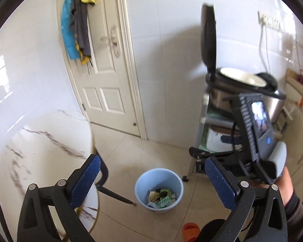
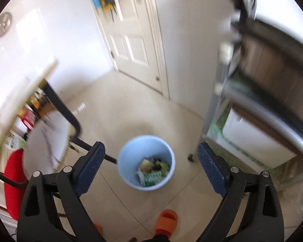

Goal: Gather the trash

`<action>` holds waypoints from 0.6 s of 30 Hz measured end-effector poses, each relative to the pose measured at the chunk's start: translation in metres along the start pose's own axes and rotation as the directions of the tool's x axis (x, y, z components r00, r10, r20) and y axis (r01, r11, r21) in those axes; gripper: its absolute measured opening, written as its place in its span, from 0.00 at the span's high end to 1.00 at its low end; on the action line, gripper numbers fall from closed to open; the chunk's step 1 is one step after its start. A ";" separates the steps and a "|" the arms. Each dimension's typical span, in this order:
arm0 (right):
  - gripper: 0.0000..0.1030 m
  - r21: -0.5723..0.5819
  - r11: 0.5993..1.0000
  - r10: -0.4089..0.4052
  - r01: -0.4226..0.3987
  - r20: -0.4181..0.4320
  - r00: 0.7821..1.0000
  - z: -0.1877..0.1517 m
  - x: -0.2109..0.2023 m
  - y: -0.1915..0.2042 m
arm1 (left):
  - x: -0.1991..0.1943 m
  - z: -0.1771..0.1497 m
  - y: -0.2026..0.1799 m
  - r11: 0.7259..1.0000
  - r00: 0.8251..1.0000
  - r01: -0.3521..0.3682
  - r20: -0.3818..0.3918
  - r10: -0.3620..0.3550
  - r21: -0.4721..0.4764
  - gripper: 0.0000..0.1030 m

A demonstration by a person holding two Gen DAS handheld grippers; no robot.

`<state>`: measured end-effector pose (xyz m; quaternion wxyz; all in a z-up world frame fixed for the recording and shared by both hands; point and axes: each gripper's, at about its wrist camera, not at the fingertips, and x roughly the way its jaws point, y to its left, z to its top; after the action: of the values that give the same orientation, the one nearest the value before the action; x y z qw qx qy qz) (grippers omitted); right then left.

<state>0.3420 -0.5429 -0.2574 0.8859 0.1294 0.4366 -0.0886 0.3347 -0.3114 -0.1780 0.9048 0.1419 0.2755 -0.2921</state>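
Observation:
A light blue bin (image 1: 139, 191) (image 2: 125, 169) stands on the tiled floor, below and ahead of both grippers. Wrappers and paper scraps (image 1: 161, 198) (image 2: 151, 171) lie inside it. My left gripper (image 1: 151, 159) hangs above the bin, open, with nothing between its blue pads (image 1: 86, 181). My right gripper (image 2: 150, 145) is also high over the bin, open and empty. In the left wrist view a hand (image 1: 288, 183) at the right edge holds the other gripper's handle.
A round marble table (image 1: 40, 141) (image 2: 48, 133) with dark legs (image 1: 115, 195) stands left of the bin. A metal rack with an open rice cooker (image 1: 242, 80) stands to the right. A white door (image 1: 105, 80) is behind. Orange slippers (image 2: 167, 219) and a red stool (image 2: 14, 181) are nearby.

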 end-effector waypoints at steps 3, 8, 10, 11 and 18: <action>0.00 -0.009 1.000 0.025 -0.024 0.072 0.997 0.012 -0.045 0.019 | -0.057 -0.007 0.011 1.000 0.999 0.000 0.041 0.001 -0.015 0.01; 0.00 -0.042 0.998 0.050 -0.044 0.161 0.986 0.023 -0.109 0.048 | -0.140 -0.024 0.024 1.000 0.997 0.001 0.078 0.000 -0.023 0.01; 0.00 -0.055 0.997 0.055 -0.045 0.195 0.979 0.022 -0.134 0.059 | -0.172 -0.029 0.026 1.000 0.997 -0.002 0.082 0.004 -0.023 0.01; 0.00 -0.057 0.998 0.052 -0.040 0.208 0.977 0.022 -0.144 0.064 | -0.189 -0.034 0.027 1.000 0.996 -0.001 0.087 0.003 -0.023 0.01; 0.00 -0.105 0.993 0.088 -0.055 0.338 0.937 0.018 -0.230 0.111 | -0.289 -0.053 0.047 0.995 0.981 -0.088 0.170 0.094 -0.038 0.01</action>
<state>0.2470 -0.4329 -0.0466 0.9560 0.0860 0.2746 -0.0570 0.1453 -0.1213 -0.0485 0.9396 0.1148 0.1942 -0.2573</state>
